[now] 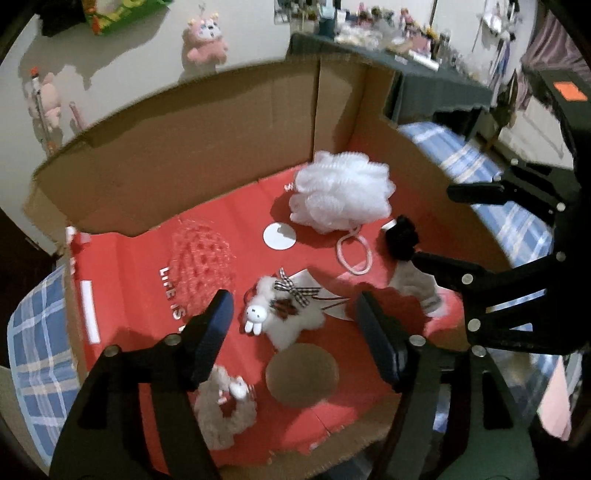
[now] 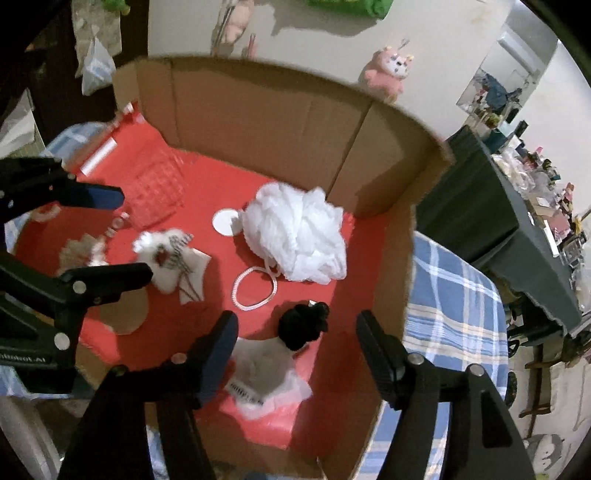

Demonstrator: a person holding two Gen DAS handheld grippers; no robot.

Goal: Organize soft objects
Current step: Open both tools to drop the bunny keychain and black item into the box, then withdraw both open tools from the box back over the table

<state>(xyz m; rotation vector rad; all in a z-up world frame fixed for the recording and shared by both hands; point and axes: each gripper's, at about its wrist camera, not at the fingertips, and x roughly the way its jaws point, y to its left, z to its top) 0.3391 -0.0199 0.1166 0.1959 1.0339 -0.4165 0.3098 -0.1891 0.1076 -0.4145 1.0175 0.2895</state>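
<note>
Both the left gripper (image 1: 295,314) and the right gripper (image 2: 295,336) hang with jaws wide apart and empty above the red-lined cardboard box (image 1: 147,166), where the white bath sponge (image 1: 341,190), fluffy bunny charm (image 1: 284,310) and black scrunchie (image 2: 303,325) lie loose at frame centre, presumably gathered there for containment.

We see a pale wall (image 1: 258,44) behind, with a pink plush toy (image 1: 206,38) hanging on it and another pink toy (image 1: 50,99) further left. To the right stands a table under a dark cloth (image 2: 480,206), crowded with small clutter (image 1: 388,33). A blue plaid bedsheet (image 2: 450,295) spreads below.
</note>
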